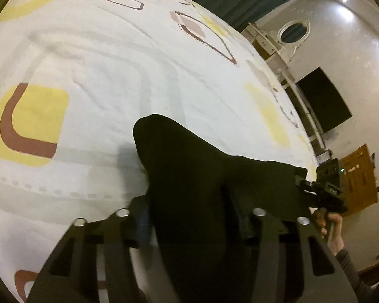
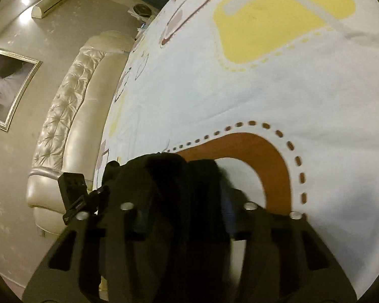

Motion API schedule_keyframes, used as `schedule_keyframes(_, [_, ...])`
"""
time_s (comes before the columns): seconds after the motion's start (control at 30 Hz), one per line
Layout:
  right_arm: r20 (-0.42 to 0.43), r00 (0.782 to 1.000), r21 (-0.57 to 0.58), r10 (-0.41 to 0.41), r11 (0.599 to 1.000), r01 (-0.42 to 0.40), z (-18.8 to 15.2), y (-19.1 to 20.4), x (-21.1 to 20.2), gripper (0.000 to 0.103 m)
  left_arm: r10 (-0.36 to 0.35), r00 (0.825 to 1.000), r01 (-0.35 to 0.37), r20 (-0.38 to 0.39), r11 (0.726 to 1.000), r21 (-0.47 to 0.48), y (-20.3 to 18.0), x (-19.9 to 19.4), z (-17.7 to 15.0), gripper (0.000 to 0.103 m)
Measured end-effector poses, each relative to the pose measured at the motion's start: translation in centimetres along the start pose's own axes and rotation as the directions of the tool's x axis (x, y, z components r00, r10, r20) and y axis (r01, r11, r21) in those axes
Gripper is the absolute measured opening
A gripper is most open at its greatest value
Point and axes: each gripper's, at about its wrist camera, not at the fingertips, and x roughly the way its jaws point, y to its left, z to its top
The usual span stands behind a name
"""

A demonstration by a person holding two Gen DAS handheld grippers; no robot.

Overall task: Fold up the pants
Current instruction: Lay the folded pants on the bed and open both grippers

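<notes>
Over patterned white bedsheet (image 1: 93, 80), lifting black fabric pants (image 1: 189, 176), both tools (image 1: 194, 227) (image 2: 187, 217) clamping cloth; folding barely underway.

I'm looking down on a bed (image 1: 93, 80) spread with a pale sheet (image 2: 278, 93) printed in yellow blocks, brown bands and dashed outlines. Its cream tufted headboard (image 2: 63, 116) curves along the far edge in my right wrist view. The black pants (image 1: 189, 166) are bunched up; I can't tell whether any part rests on the sheet.
</notes>
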Motion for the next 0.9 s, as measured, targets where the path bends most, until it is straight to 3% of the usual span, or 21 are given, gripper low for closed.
schedule_keyframes(0.27, [0.010,0.998,0.048,0.055,0.997,-0.056,-0.2,-1.3,0.5,0.033,-0.018,0.999,0.019,0.028,0.999,-0.031,1.1,-0.1,-1.3,0.044])
schedule_keyframes(0.43, [0.018,0.998,0.047,0.066,0.997,-0.067,-0.6,-1.4,0.3,0.035,0.009,1.000,-0.009,0.023,1.000,0.005,0.5,-0.5,-1.3,0.047])
schedule_keyframes(0.47, [0.022,0.997,0.048,0.074,0.996,-0.075,-0.6,-1.5,0.2,0.036,0.024,0.999,-0.025,0.026,1.000,0.017,0.2,-0.6,-1.2,0.052])
schedule_keyframes(0.57, [0.039,0.994,0.072,0.099,0.992,-0.102,-1.1,-2.2,-0.6,0.041,0.139,0.987,-0.143,0.078,0.989,0.048,-0.7,-1.5,-1.6,0.081])
schedule_keyframes(0.6, [0.045,0.994,0.081,0.102,0.991,-0.106,-1.2,-2.4,-0.8,0.043,0.176,0.980,-0.182,0.097,0.982,0.056,-1.0,-1.9,-2.0,0.082])
schedule_keyframes(0.8, [0.091,0.992,0.134,0.089,0.986,-0.101,-4.3,-3.6,-3.8,0.051,0.249,0.961,-0.257,0.122,0.964,0.060,-2.2,-4.3,-4.8,0.083])
schedule_keyframes(0.9, [0.101,0.991,0.144,0.085,0.985,-0.099,-6.5,-4.0,-5.2,0.055,0.312,0.937,-0.324,0.156,0.944,0.062,-3.2,-6.0,-7.1,0.083])
